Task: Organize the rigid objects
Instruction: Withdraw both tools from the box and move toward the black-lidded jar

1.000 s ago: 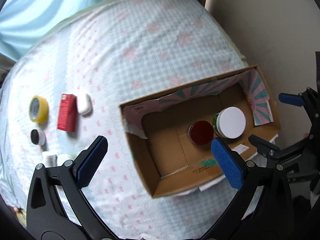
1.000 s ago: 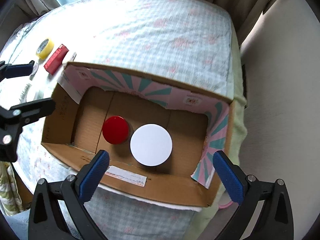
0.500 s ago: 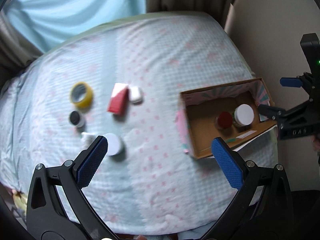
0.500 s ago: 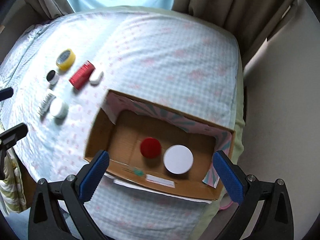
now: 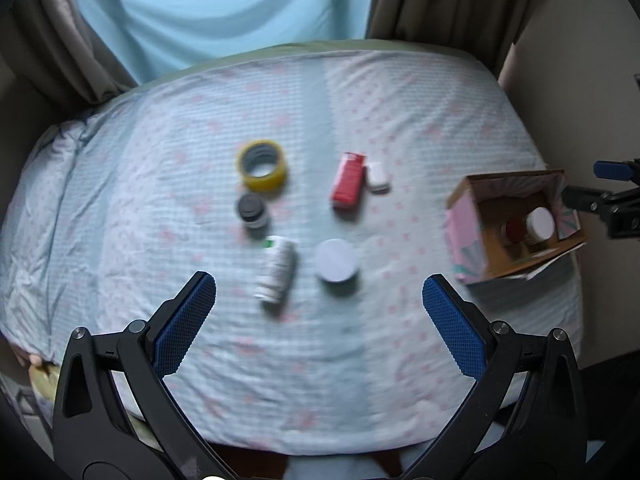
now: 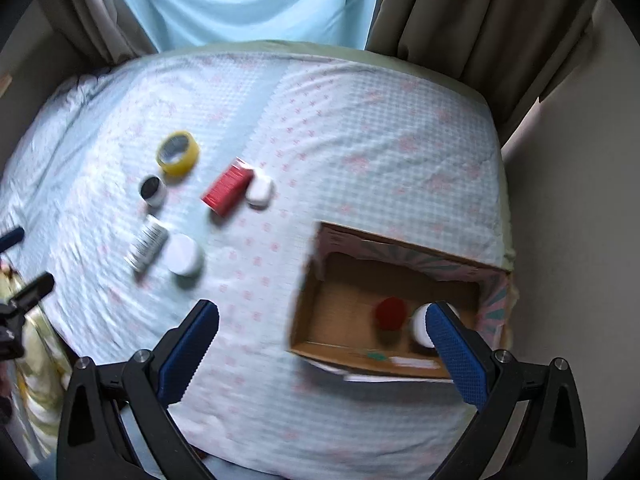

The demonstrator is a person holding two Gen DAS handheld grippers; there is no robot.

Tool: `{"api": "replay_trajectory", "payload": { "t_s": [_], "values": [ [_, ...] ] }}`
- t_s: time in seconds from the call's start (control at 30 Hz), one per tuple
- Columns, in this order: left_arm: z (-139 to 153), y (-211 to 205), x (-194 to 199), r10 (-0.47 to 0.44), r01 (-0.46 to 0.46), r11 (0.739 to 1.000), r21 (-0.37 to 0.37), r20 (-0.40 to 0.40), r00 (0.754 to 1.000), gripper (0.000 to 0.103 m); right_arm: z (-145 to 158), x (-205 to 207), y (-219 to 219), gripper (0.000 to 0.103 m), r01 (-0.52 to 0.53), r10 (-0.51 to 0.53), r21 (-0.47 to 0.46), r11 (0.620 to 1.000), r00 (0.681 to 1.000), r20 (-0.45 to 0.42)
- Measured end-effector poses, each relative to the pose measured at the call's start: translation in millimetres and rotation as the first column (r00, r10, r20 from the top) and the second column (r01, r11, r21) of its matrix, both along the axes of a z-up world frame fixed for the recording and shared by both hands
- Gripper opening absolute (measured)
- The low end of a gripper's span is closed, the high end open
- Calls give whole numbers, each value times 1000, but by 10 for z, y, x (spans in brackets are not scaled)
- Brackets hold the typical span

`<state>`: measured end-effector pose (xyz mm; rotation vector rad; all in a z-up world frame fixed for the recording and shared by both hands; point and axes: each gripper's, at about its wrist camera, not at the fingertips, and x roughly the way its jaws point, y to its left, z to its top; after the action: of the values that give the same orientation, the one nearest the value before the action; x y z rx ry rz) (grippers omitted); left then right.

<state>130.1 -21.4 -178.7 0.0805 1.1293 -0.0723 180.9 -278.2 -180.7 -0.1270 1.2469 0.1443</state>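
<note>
On the bed lie a yellow tape roll (image 5: 263,170), a dark-lidded jar (image 5: 251,211), a white bottle on its side (image 5: 277,269), a white-lidded jar (image 5: 336,265), a red box (image 5: 348,180) and a small white case (image 5: 377,176). They also show in the right wrist view, such as the red box (image 6: 226,191). A cardboard box (image 6: 310,308) at the bed's right edge holds a red-lidded jar (image 6: 391,313) and a white-lidded jar (image 6: 421,322). My left gripper (image 5: 318,322) is open and empty, high above the bottle and jar. My right gripper (image 6: 322,346) is open and empty, above the box's left side.
The bed has a pale blue checked sheet (image 5: 160,184). Curtains (image 6: 448,4) and a light blue drape (image 5: 224,4) hang behind it. A wall (image 6: 580,200) runs along the right, close to the cardboard box (image 5: 464,236).
Both grippers have risen and pulled back from the cardboard box. The left view has swung left, so the loose objects are now central. Both stay open.
</note>
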Motion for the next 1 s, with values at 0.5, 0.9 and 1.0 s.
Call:
{"api": "replay_trajectory", "payload": {
  "t_s": [0.5,0.9,1.0],
  "values": [
    [-477,1532,202,-66,65,998,-16,-78,995,103,-278,-72,1374,103,246,-242,70,967,969,-58],
    [-1107,1696,708,-54,46,998,-50,-178,982,103,-899,273,1630,103,337,-324,59,940,933,-157],
    [-1274,1658,913,-45,35,998,-51,-211,976,103,-1082,474,1611,103,347,-330,63,936,925,-190]
  ]
}}
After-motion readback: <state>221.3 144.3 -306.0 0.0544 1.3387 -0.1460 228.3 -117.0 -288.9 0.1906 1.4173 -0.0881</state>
